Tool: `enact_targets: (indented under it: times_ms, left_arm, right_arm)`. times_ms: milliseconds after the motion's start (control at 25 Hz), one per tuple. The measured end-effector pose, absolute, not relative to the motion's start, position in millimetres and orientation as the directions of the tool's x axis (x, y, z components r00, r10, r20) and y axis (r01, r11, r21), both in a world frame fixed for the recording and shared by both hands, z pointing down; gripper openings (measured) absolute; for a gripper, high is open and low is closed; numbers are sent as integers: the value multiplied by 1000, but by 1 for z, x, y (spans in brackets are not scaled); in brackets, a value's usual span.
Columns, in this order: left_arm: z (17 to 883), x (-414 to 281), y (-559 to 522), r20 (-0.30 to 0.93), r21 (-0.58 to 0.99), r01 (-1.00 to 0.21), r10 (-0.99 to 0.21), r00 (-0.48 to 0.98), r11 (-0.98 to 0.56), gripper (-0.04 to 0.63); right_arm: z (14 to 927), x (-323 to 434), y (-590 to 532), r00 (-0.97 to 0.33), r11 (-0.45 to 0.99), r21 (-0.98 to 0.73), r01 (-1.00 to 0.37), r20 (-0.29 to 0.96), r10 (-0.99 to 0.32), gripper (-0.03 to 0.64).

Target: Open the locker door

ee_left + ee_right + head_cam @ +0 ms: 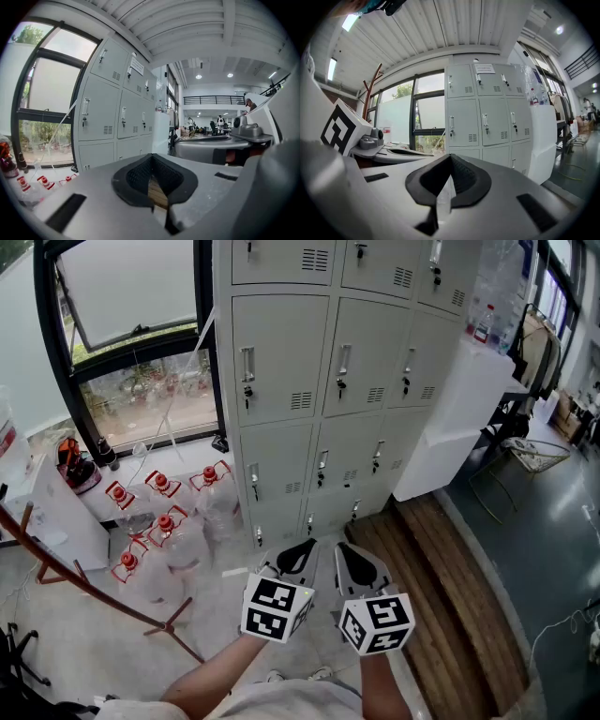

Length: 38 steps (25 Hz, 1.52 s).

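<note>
Grey lockers (pixel 337 362) beside a window (pixel 141 334) stand shut, straight ahead and well apart from the left claw (pixel 298 557) and right claw (pixel 354 566), both closed, empty, level together.

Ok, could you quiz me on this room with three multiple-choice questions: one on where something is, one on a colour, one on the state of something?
1. Where do the clear bottles stand?
A. On a desk.
B. On the floor beside the lockers, below the window.
C. On a chair.

2. What colour are the locker doors?
A. Blue.
B. Red.
C. Pale grey.

3. How do the locker doors stand?
A. All shut.
B. One wide open.
C. All taken off.

Answers: B, since the head view shows the bottles on the floor at the lockers' left, under the window; C, since every door is the same pale grey; A, since each door in view lies flush in its frame.
</note>
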<state>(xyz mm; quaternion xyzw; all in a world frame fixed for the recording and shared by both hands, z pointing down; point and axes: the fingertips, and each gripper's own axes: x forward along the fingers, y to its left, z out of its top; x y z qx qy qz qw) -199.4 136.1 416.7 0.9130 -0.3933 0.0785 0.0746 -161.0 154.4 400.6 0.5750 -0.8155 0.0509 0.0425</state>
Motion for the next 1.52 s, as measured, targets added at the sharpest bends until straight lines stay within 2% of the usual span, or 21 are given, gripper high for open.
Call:
enact_targets:
  times_ms: [720,1520]
  left_arm:
    - [415,-203,100,188,72,-722,-702,687,-688,6]
    - [403,-91,-52,222,39,-774,-750,623,-632,6]
  right_arm:
    - [395,-170,121,-345,343,-33,-939,95,-934,0]
    - [386,-72,-31,-468,465,-47,-884,83,-880,0]
